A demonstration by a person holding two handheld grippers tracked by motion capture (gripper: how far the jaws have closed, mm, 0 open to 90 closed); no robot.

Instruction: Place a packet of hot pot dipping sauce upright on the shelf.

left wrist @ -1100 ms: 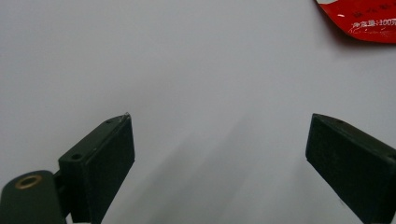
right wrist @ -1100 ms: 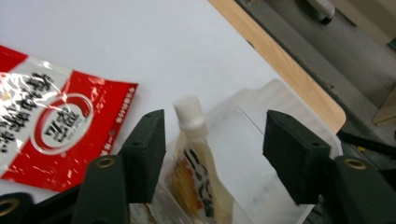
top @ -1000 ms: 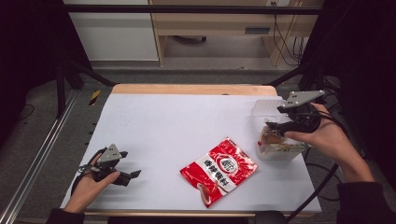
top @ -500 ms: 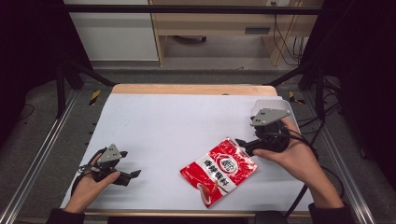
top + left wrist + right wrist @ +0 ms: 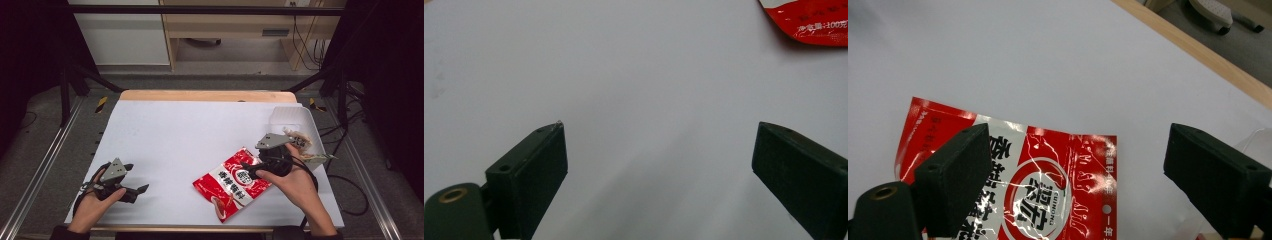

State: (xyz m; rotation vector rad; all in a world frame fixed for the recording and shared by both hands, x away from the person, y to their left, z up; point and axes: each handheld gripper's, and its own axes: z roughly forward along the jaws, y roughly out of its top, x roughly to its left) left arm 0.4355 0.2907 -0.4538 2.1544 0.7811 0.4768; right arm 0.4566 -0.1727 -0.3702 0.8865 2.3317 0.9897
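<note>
Looking down from the high view, we see our right gripper (image 5: 250, 169) hanging over the upper right part of a red and white snack bag (image 5: 234, 182), which lies flat on the white table (image 5: 190, 135), toward its near right. The bag sits at a slant, its narrow end pointing to the near edge. In the right gripper view, the bag (image 5: 1018, 185) lies beneath and between the two black jaws, which stand wide apart and grip nothing; we cannot tell whether they touch the bag. Its red face carries a round white emblem and white lettering, and the foil shines with creases.

Just behind our right hand (image 5: 292, 182), at the table's right edge, stands a clear plastic container (image 5: 290, 122) with some brownish wrappers (image 5: 300, 140) in it; what these are, we cannot tell.

Our left gripper (image 5: 131, 192) rests low at the near left of the table, well apart from the bag, with our left hand (image 5: 92, 207) around its body. In the left gripper view its jaws are spread wide over bare white tabletop and hold nothing, while a corner of the bag (image 5: 809, 20) peeks in at the upper right.

Beyond the table's far wooden edge (image 5: 205, 95) lies grey floor, with cables (image 5: 300, 45) trailing near a pale cabinet (image 5: 120, 35).
</note>
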